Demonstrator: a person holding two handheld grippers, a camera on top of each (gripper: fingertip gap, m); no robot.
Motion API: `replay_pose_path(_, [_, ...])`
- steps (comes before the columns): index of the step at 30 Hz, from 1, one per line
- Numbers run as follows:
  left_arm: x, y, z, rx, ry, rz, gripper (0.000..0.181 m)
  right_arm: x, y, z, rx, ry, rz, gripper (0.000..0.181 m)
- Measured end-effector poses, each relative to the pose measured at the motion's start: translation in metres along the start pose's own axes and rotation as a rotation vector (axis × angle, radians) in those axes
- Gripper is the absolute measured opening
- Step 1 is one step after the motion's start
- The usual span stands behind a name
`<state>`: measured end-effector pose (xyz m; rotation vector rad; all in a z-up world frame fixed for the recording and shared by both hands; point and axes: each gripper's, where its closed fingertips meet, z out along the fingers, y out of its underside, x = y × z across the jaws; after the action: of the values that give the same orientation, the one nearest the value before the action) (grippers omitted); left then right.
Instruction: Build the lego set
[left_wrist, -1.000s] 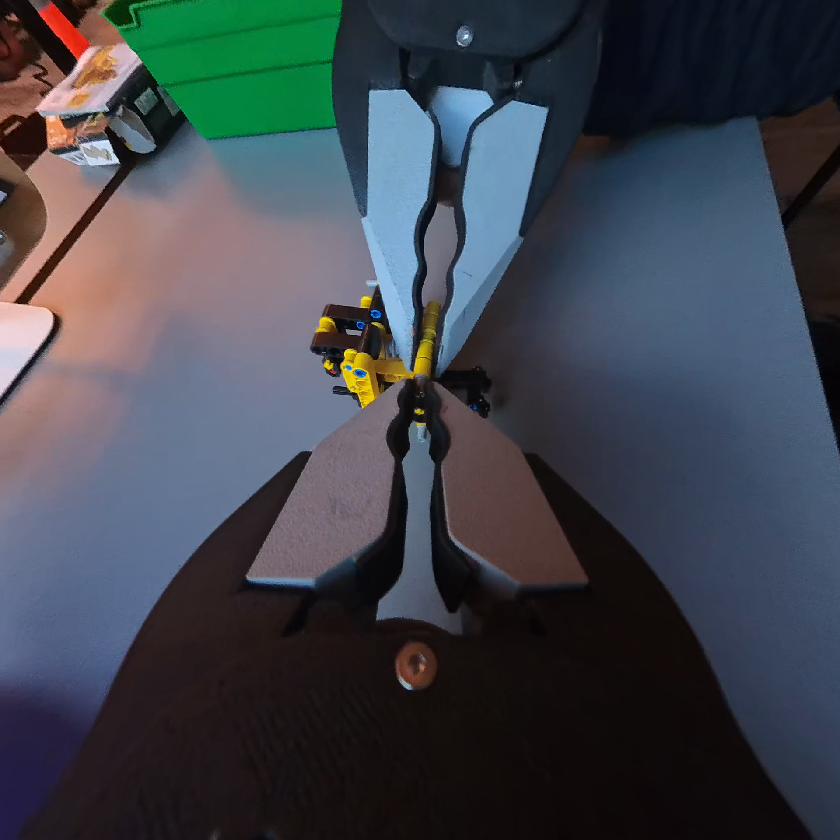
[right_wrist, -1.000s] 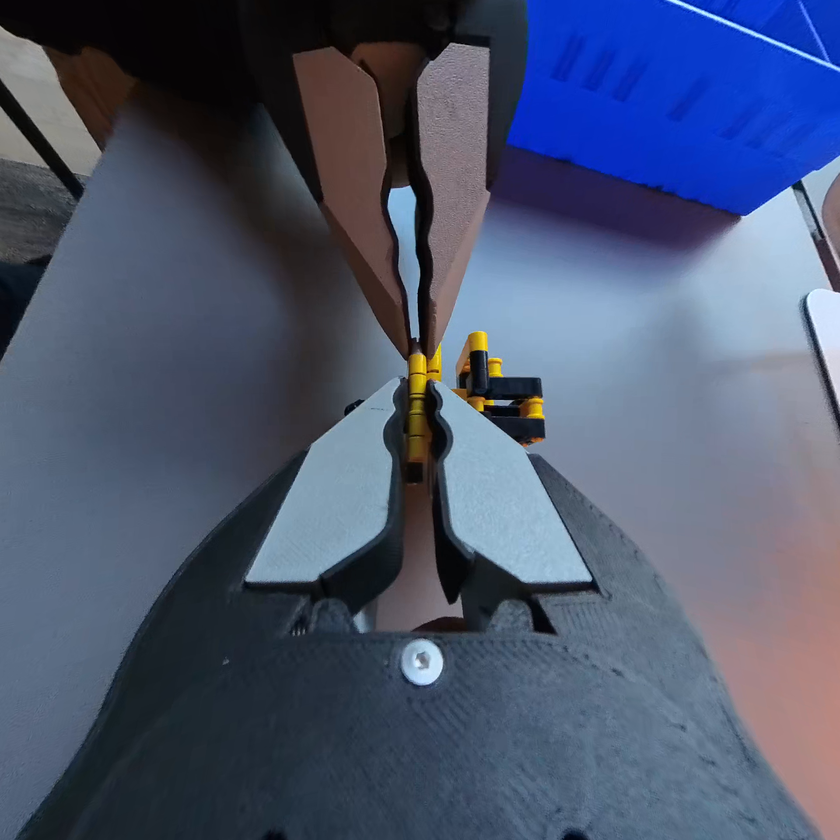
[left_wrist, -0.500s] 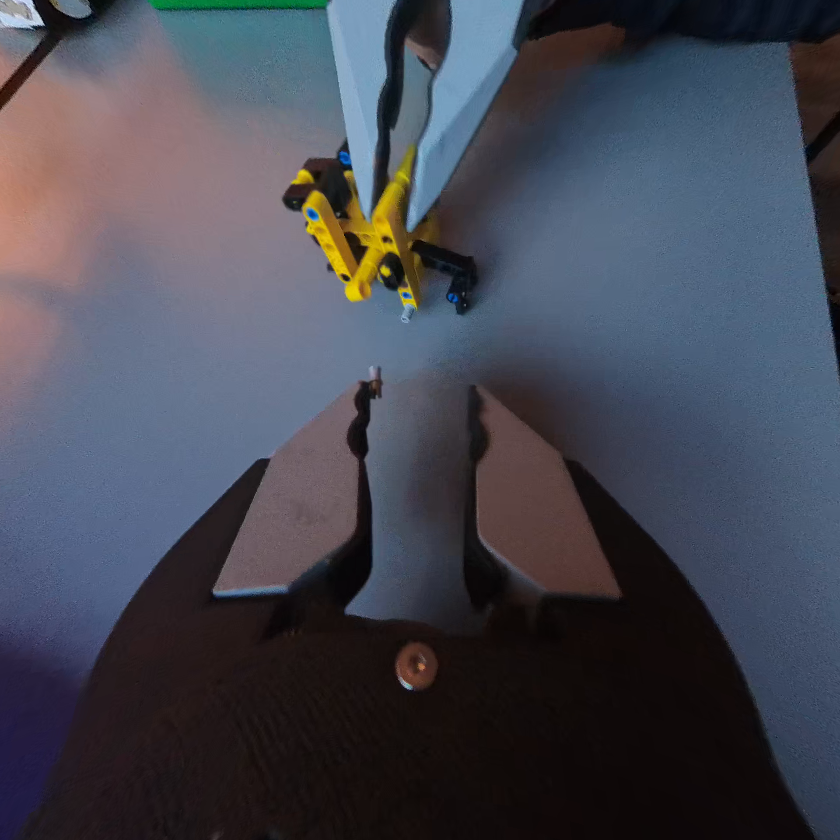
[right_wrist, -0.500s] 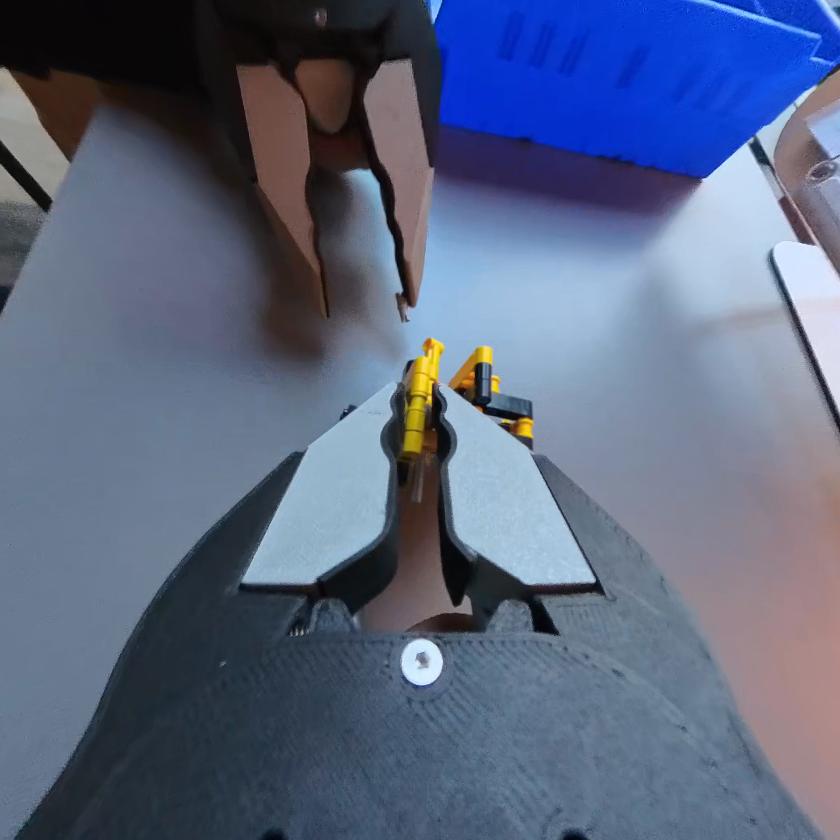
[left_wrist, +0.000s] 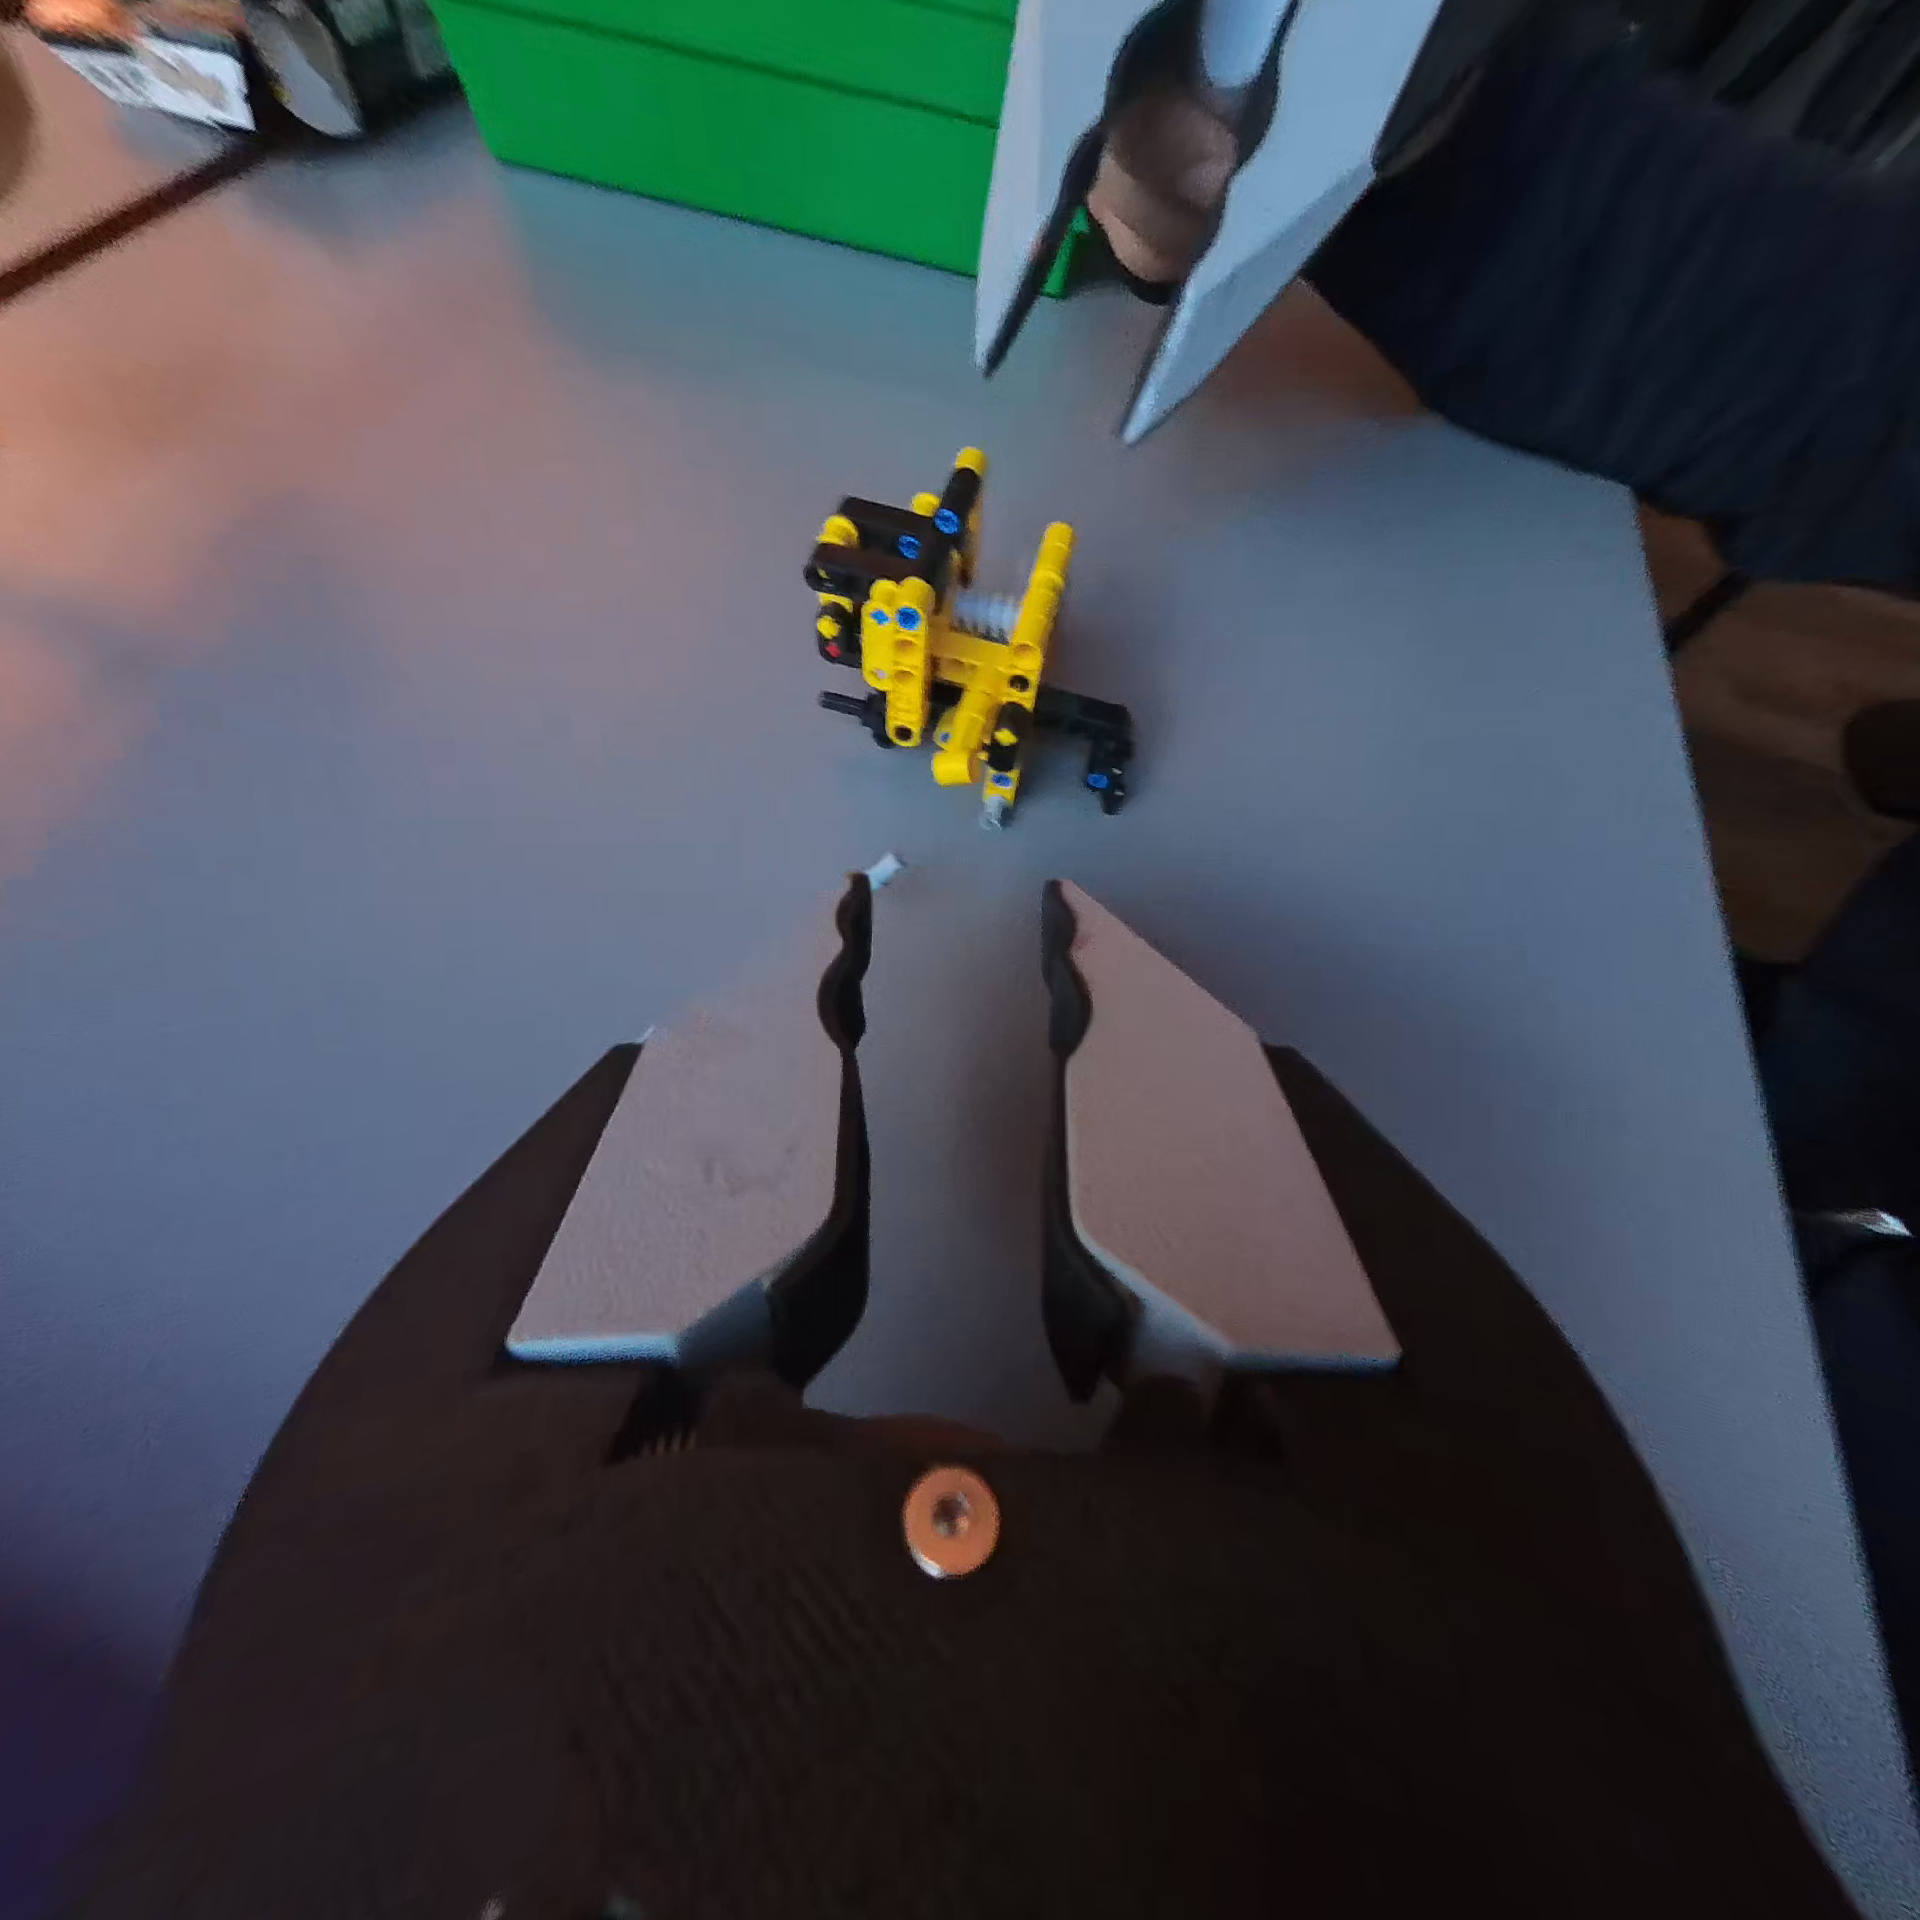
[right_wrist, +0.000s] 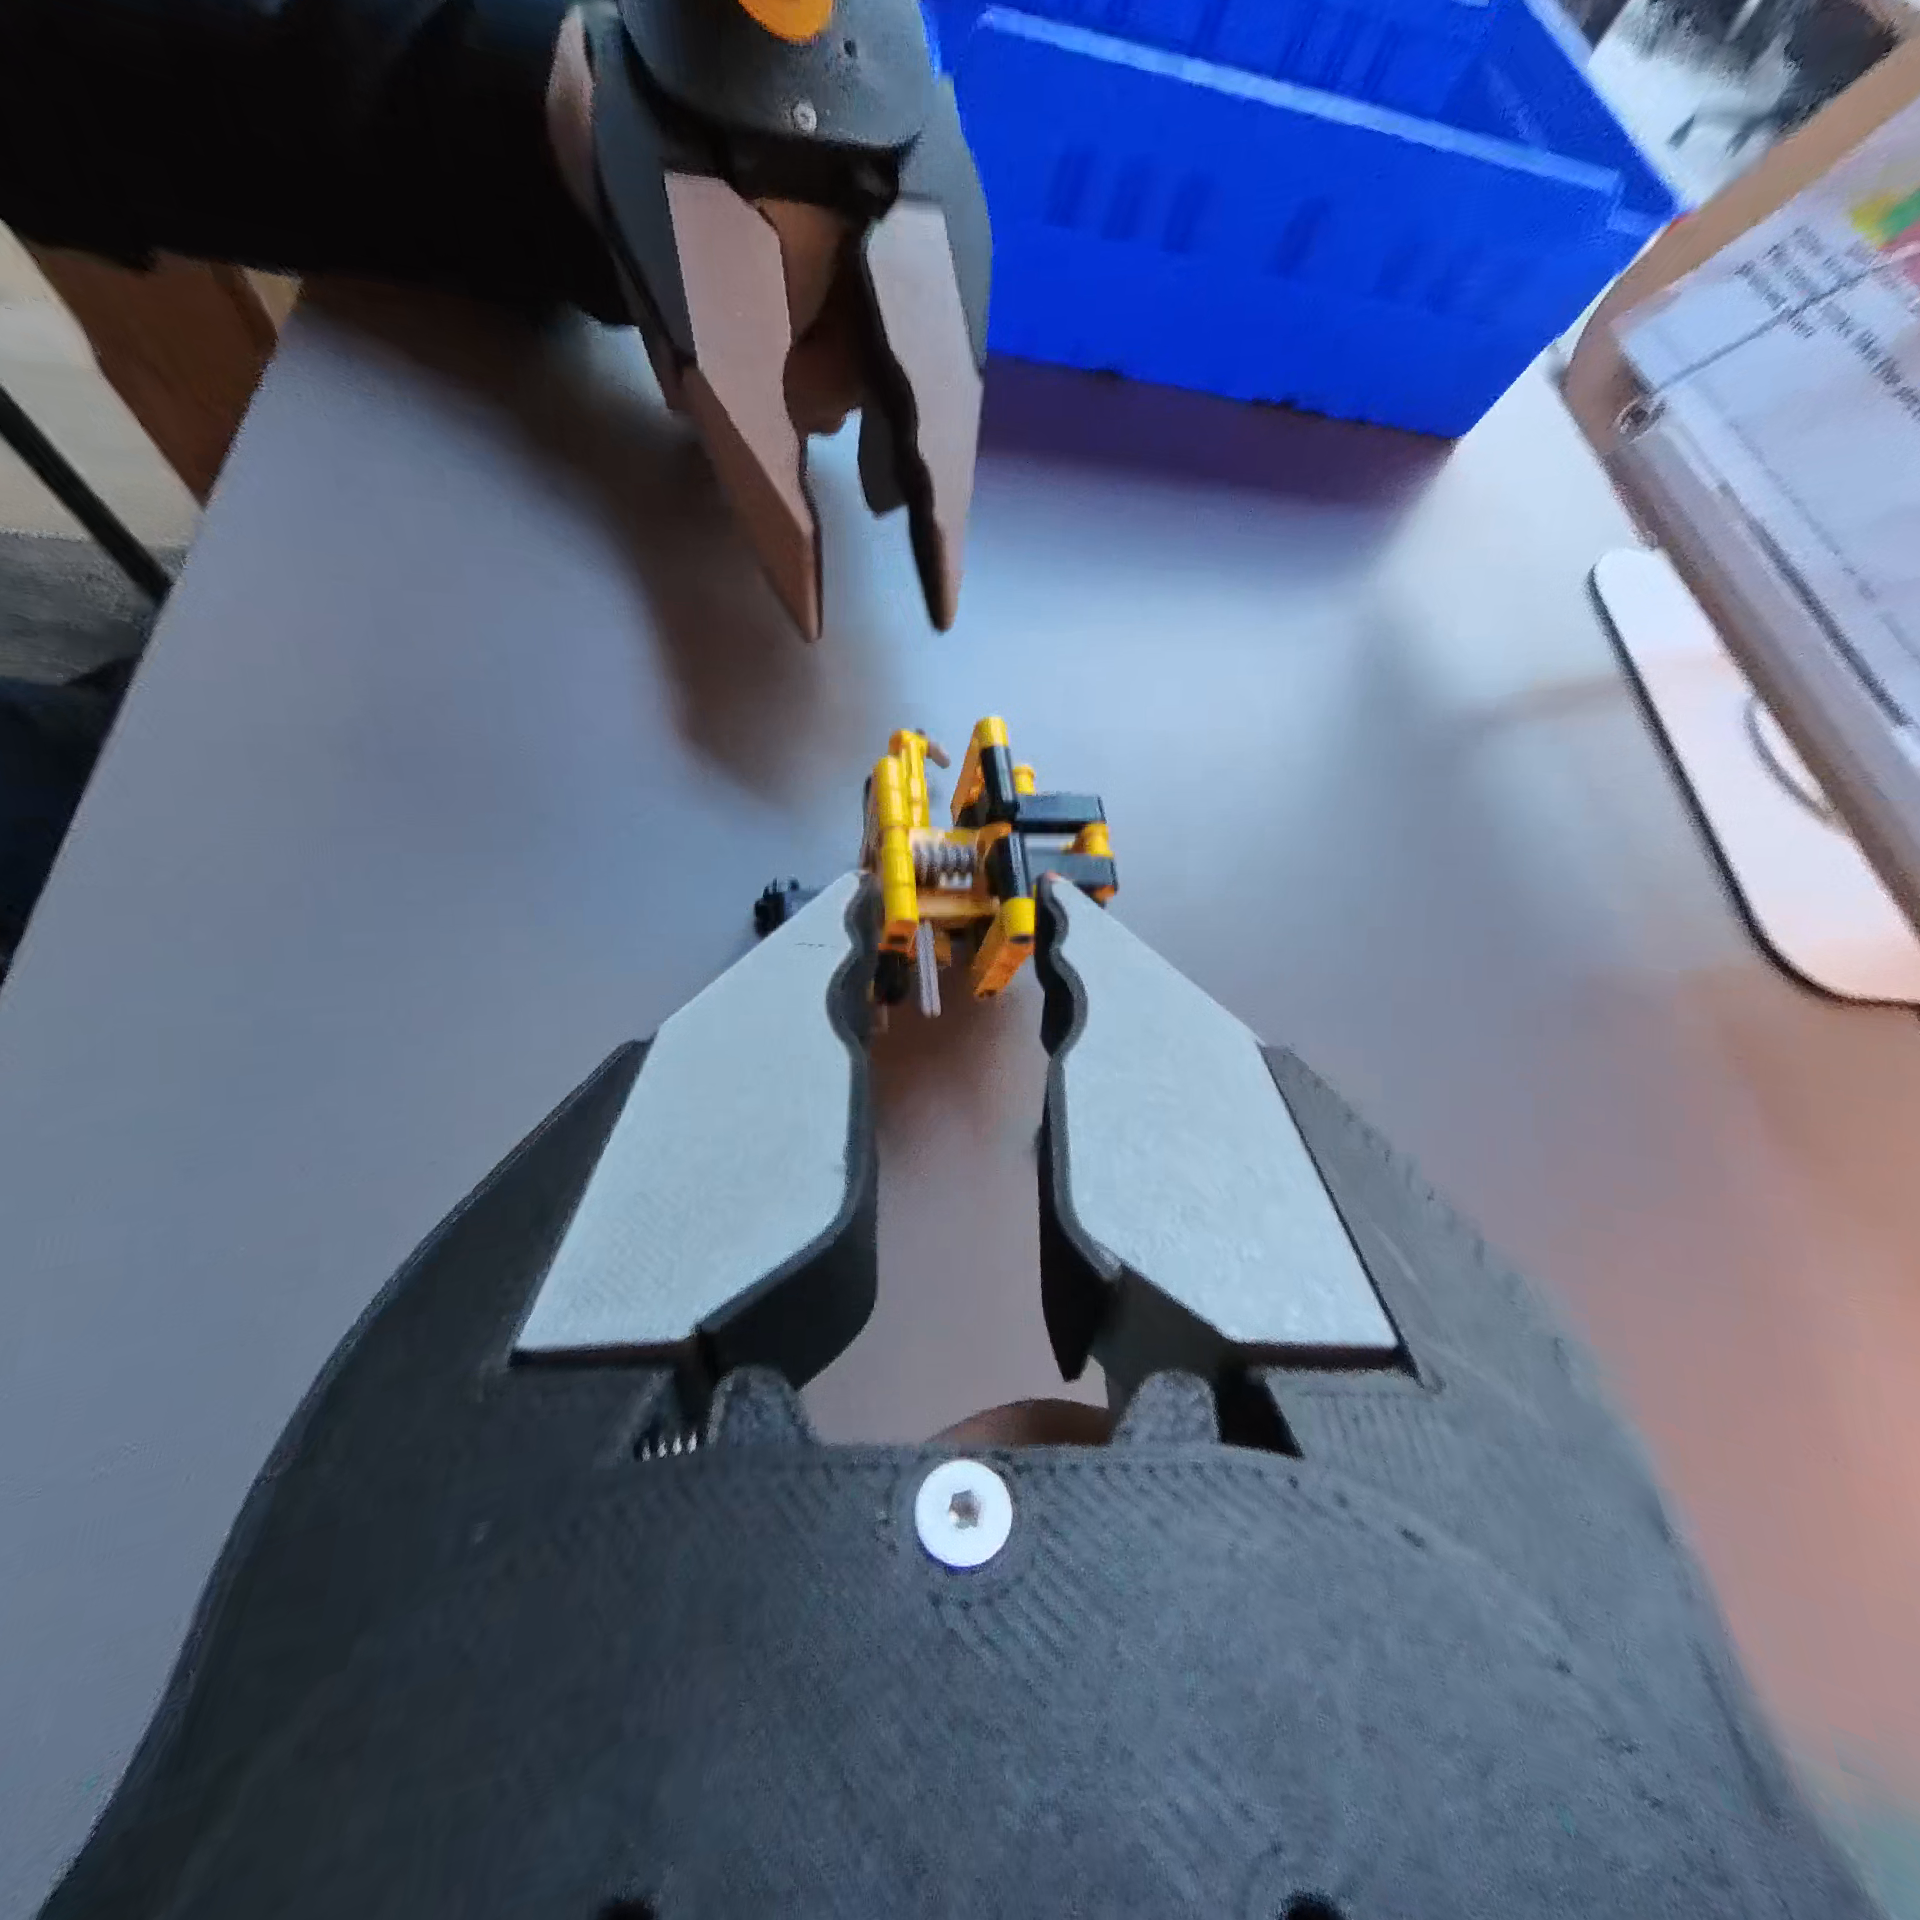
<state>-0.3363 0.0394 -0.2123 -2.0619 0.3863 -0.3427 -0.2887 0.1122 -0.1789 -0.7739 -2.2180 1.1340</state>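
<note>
Left wrist view: both grippers have let go, left gripper and right gripper with jaws spread, so the yellow-and-black lego assembly sits alone on the grey tabletop; probably next piece time.

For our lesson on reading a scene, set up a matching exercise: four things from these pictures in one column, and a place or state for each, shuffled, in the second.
Column A
1. Lego model
2. green bin
3. blue bin
4. left gripper

Column B
a. open, holds nothing
b. at the table's far end in the right wrist view
c. stands free on the grey table between both grippers
d. at the table's far end in the left wrist view

Pairs: 1-c, 2-d, 3-b, 4-a
</note>
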Motion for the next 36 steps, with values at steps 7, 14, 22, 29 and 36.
replay_pose_path(7, [-0.020, -0.024, 0.013, 0.089, -0.212, 0.061, 0.021, -0.004, 0.016, 0.010, -0.077, -0.014, -0.011, 0.029])
replay_pose_path(14, [-0.015, -0.032, 0.039, 0.058, -0.187, 0.091, 0.010, -0.003, 0.020, 0.020, -0.102, 0.021, -0.037, 0.035])
replay_pose_path(22, [-0.007, -0.047, 0.028, 0.106, -0.317, 0.426, 0.007, 0.004, 0.008, 0.007, -0.031, 0.065, -0.062, 0.027])
replay_pose_path(29, [0.001, -0.047, 0.029, 0.114, -0.370, 0.509, 0.007, -0.007, 0.012, 0.016, -0.085, 0.075, -0.157, 0.009])
replay_pose_path(36, [0.001, -0.043, 0.023, 0.170, -0.350, 0.400, 0.007, -0.007, 0.010, 0.029, -0.033, 0.118, -0.153, 0.008])
